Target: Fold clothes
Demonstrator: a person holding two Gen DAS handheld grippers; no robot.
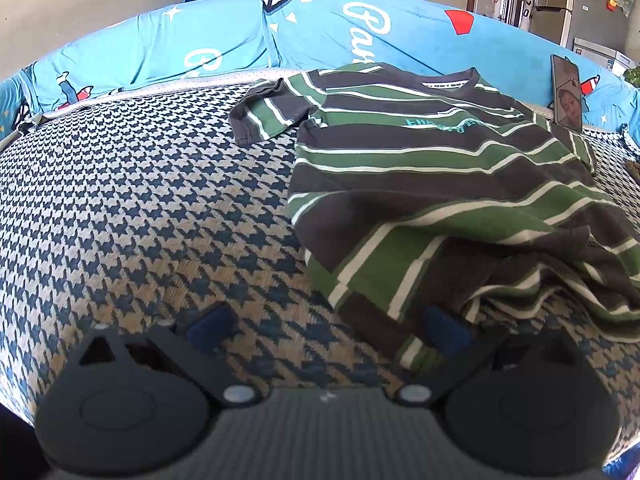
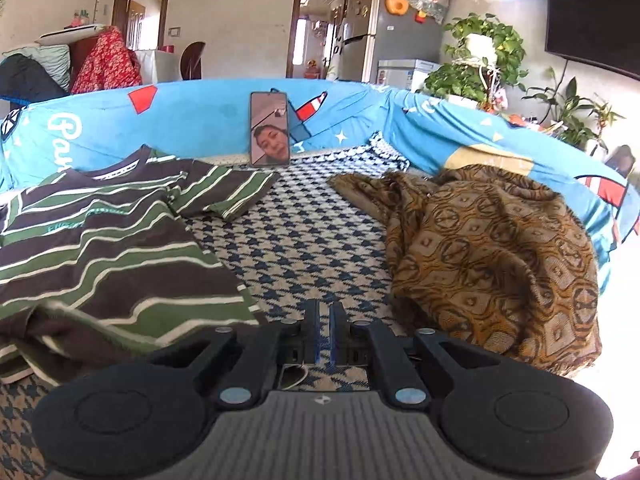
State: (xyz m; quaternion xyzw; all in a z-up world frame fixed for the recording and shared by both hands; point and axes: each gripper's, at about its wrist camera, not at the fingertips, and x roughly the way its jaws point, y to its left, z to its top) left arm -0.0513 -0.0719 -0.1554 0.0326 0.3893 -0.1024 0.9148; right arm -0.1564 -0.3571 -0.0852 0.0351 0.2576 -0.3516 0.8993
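Note:
A green, brown and white striped T-shirt (image 1: 440, 168) lies spread on the houndstooth sofa seat (image 1: 140, 200), collar toward the backrest, its bottom hem rumpled and partly turned up. My left gripper (image 1: 326, 326) is open at the shirt's lower left corner; its right fingertip (image 1: 444, 328) touches the hem and the left one rests over bare seat. The shirt also shows in the right wrist view (image 2: 112, 248), on the left. My right gripper (image 2: 325, 330) is shut and empty, just right of the shirt's lower right edge, low over the seat (image 2: 304, 248).
A phone (image 2: 269, 129) leans against the blue printed backrest (image 2: 192, 120), also visible in the left wrist view (image 1: 567, 94). A crumpled brown and gold patterned cloth (image 2: 492, 256) lies on the right of the seat. Plants, a fridge and doorways stand behind the sofa.

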